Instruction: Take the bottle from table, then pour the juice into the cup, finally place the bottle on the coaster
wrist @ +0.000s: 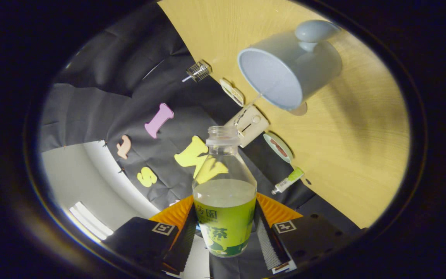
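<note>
My gripper [225, 228] is shut on a clear bottle [225, 193] with a green label; both orange-backed fingers [265, 232] press on its lower sides. The bottle has no cap, and pale juice fills roughly its lower half. The whole view is rolled sideways, so the wooden table [347, 155] stands tilted beyond the bottle. A light blue-grey cup [285, 69] with a handle sits on the table well beyond the bottle's mouth, its opening facing the bottle; the inside looks empty. A thin brown disc [299, 109], possibly the coaster, peeks out from under the cup's rim.
Along the table's back edge lie a small wire cage [199, 71], an oval tag [232, 92], a cream box-like device [251, 124], a green dish [278, 147] and a small green tube [288, 180].
</note>
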